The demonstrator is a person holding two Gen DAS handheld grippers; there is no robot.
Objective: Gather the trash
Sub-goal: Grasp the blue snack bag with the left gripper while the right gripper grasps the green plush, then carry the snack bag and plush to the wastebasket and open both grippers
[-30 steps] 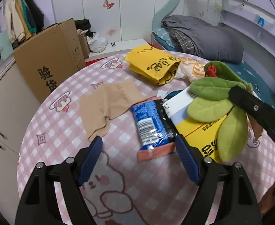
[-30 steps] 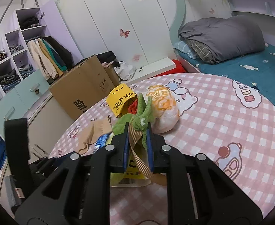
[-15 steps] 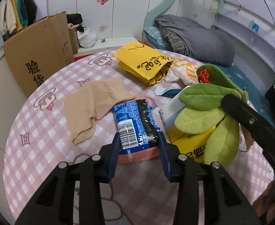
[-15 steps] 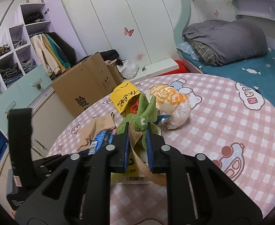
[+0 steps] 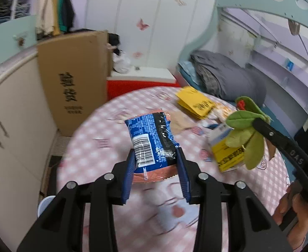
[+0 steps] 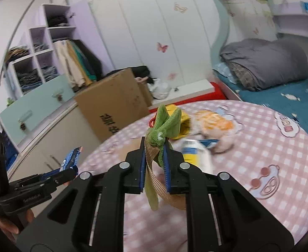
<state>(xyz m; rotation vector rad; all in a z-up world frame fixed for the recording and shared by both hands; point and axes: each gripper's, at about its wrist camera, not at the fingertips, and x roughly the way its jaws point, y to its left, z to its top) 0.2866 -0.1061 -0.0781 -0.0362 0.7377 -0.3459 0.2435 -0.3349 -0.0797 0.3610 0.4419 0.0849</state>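
Blue wrapper (image 5: 152, 140), barcode showing, clamped in left tool (image 5: 156, 166); right tool (image 6: 154, 163) pinches green plush (image 6: 164, 126).

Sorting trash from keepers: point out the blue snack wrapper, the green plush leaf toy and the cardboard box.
blue snack wrapper (image 5: 152, 142): left wrist view, barcode side.
green plush leaf toy (image 6: 166, 124): right wrist view, upper leaves.
cardboard box (image 5: 74, 79): left wrist view, printed front face.

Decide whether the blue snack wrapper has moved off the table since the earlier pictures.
Yes. The blue snack wrapper, flat on the pink checked tablecloth a second ago, now hangs above it, clamped in the left gripper and carried towards the cardboard box.
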